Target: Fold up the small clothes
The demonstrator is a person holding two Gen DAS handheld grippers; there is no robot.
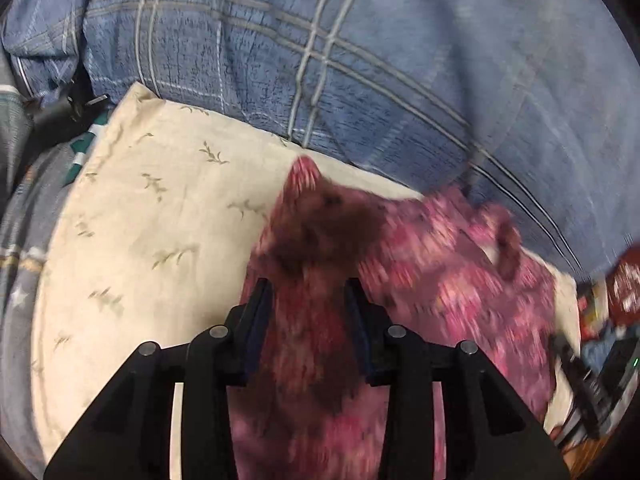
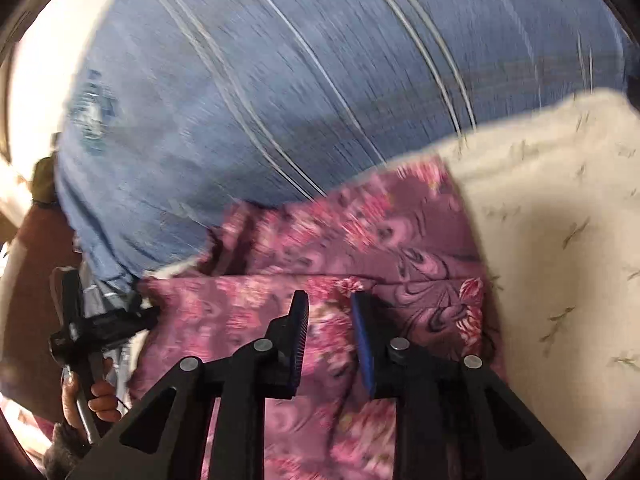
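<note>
A pink and maroon flower-print garment [image 1: 440, 264] lies on a cream leaf-print cloth [image 1: 160, 208]. In the left wrist view my left gripper [image 1: 308, 292] has a raised bunch of this garment between its fingers and holds it; the picture is blurred. In the right wrist view the same garment [image 2: 360, 240] lies spread below my right gripper [image 2: 330, 300]. Its fingers stand apart just above the fabric with nothing between them. The left gripper [image 2: 100, 324] and the hand holding it show at the left edge of the right wrist view.
A blue plaid quilt [image 1: 360, 60] lies bunched behind the cream cloth and also fills the top of the right wrist view [image 2: 280, 80]. Dark red and black clutter [image 1: 616, 312] lies at the right edge. Grey patterned bedding [image 1: 24, 280] runs along the left.
</note>
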